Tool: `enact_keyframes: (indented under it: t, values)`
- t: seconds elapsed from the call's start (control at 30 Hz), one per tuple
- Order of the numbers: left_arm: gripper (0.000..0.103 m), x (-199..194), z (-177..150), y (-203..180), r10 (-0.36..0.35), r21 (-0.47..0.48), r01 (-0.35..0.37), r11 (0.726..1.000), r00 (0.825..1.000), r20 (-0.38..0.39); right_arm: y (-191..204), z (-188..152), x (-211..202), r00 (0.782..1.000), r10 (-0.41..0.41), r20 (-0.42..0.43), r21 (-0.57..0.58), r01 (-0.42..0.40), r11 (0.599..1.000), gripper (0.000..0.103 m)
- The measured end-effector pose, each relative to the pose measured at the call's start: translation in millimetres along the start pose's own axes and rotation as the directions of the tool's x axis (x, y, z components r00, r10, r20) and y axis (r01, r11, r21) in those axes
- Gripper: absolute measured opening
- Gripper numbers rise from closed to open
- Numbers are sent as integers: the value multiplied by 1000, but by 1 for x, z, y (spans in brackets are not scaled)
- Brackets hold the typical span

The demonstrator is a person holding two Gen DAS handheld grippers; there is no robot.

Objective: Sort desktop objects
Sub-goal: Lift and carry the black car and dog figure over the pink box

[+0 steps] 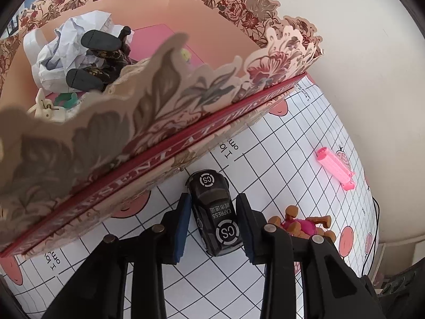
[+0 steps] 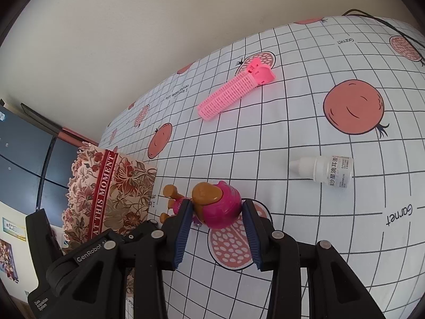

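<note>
A: Toy car [image 1: 213,212] first: it lies on the desk [image 1: 279,159] between the pads of the left tongs [image 1: 213,222], just beside the flowered box [image 1: 148,138]. One pad touches its side, but I can't tell whether the other has met it, so I can't call it pinched.

B: And the right tongs [image 2: 216,228]?

A: Pinching the pink toy figure [image 2: 217,204] by its round body, both pads pressed against it. It sits near the box's corner, a little further from the box than the car.

B: How should the left side go?

A: I'd squeeze until both pads bear flat on the car's doors, midway along its length so it doesn't swivel. Then lift straight up before going over the box's scalloped rim, since that rim leans over the car and could snag it.

B: What's in the box?

A: Crumpled paper [image 1: 71,50] and a dark doll [image 1: 103,55], so drop the car into the free pink floor.

B: Anything further out?

A: A pink hair roller [image 2: 233,91] well away from the box, and a small white dropper bottle [image 2: 325,171] beyond the figure. Those wait.
</note>
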State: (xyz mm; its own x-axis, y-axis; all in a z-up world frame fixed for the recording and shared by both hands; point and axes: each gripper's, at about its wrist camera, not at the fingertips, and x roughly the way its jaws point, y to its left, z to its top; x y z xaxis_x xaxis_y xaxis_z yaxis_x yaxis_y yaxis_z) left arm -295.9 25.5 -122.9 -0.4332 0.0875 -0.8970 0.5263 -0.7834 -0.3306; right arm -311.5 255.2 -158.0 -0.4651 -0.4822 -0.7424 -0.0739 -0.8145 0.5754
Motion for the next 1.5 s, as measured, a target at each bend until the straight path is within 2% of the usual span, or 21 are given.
enact_keyframes:
  t: [0.1,0.23,0.3,0.47,0.67,0.87,1.23,1.37,1.5]
  values:
    - [32,0,0,-3,-9,19,9,1000,1000,-12,1,0,-3,1000,-3,5,5,3,1000,41]
    - [32,-1,-20,4,-13,38,13,999,1000,-20,1,-1,-7,1000,-11,14,15,10,1000,41]
    - [32,3,-11,8,-18,38,19,999,999,-29,-1,-1,-9,1000,-10,17,28,9,1000,41]
    - [32,1,-14,11,-36,40,38,998,998,-54,-2,-2,-19,999,-9,36,54,7,998,41]
    - [31,7,-14,13,-90,-1,91,996,990,-104,1,-4,-33,998,-27,54,80,23,997,41]
    - [31,7,-17,11,-107,9,109,994,987,-123,1,-7,-44,996,-59,68,115,51,992,41]
    - [30,3,-16,8,-139,1,141,990,981,-138,-8,-5,-53,993,-51,102,235,26,972,41]
    - [30,1,-13,5,-160,-1,162,987,977,-144,-13,-5,-54,991,-87,98,238,62,969,40]
    - [30,-4,-13,0,-180,6,182,983,973,-148,-22,-7,-51,993,-75,86,267,50,962,40]
